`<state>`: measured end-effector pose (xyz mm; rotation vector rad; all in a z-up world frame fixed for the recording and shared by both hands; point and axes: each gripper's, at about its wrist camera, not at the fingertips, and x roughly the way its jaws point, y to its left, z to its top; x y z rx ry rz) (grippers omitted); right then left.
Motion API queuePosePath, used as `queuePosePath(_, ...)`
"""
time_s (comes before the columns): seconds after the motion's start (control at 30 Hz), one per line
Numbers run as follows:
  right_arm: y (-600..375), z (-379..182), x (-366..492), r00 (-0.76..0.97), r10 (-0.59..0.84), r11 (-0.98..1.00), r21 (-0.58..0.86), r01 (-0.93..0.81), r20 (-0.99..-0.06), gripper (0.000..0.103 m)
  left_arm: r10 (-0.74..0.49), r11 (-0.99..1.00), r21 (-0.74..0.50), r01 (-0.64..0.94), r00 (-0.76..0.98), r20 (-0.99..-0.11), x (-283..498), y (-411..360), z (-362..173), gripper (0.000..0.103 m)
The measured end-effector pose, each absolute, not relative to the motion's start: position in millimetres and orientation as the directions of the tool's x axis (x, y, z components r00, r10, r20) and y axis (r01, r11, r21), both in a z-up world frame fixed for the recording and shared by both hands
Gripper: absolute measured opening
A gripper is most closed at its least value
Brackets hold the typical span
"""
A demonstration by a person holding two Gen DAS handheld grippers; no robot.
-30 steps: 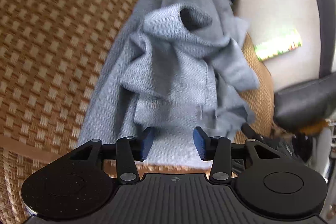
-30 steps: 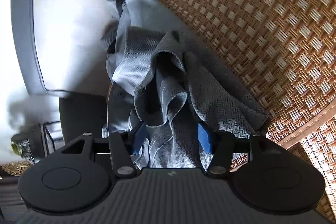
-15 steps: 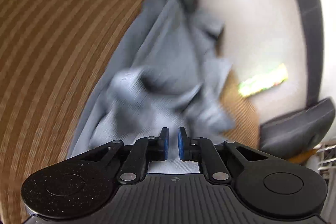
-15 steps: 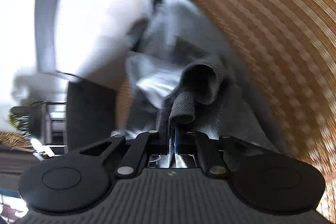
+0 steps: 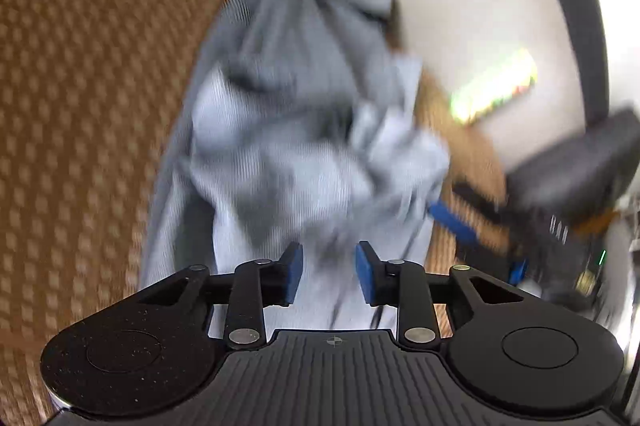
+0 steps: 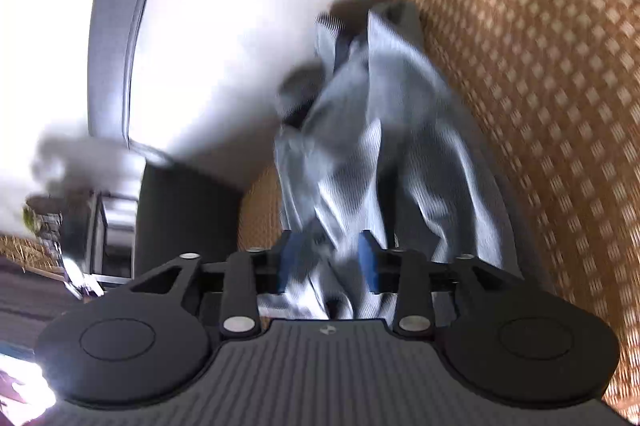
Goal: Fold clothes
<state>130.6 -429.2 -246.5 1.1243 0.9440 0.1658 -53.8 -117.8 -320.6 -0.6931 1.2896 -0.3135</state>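
Woven brown-and-tan matting (image 5: 92, 98) covers the surface, which meets a pale wall (image 6: 240, 6) at its far edge. On that matting lies the task's thing, a crumpled grey shirt (image 5: 288, 146), bunched in folds with its long axis running from the near edge away toward the wall.

Taking the shirt as landmark: the left hand-held gripper (image 5: 328, 272) sits at its near end, cloth lying directly ahead and below, jaws opening with a gap between the blue pads; fabric shows through that gap, but the pads do not press on it. The right hand-held gripper (image 6: 328, 262) sits at the shirt's near end too, on its wall-ward flank, jaws likewise opening; folds of shirt (image 6: 372, 162) hang loosely between the pads, not pinched. The right one seems deeper in the cloth, so it looks nearer to a fresh hold.

Beyond the shirt, against the wall, lies a blurred green-yellow packet (image 5: 496, 86); its print cannot be read. No other writing shows.
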Motion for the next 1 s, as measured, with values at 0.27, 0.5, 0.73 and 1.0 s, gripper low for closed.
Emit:
queuePosePath(0.27,-419.0,-271.2,107.0,0.571,0.591,0.376,0.821,0.430,-0.570,0.044,-0.508,0.806,-0.558,-0.198,0.253,-0.823,-60.8,-124.3,-330.5,0.054)
queuePosePath(0.5,-409.6,-290.2,112.4,0.575,0.569,0.358,0.807,0.470,-0.588,0.043,-0.471,0.831,-0.522,-0.189,0.259,-0.843,-47.1,-124.2,-339.0,0.050)
queuePosePath(0.73,-402.4,-285.5,143.6,0.518,0.586,0.433,0.782,0.449,-0.623,0.003,-0.445,0.789,-0.556,-0.263,0.380,-0.811,-8.7,-96.3,-314.6,0.025)
queuePosePath(1.0,-421.7,-246.1,190.9,0.707,0.403,0.428,0.802,0.417,-0.582,0.045,-0.411,0.703,-0.627,-0.336,0.528,-0.744,29.3,-52.3,-294.4,0.049)
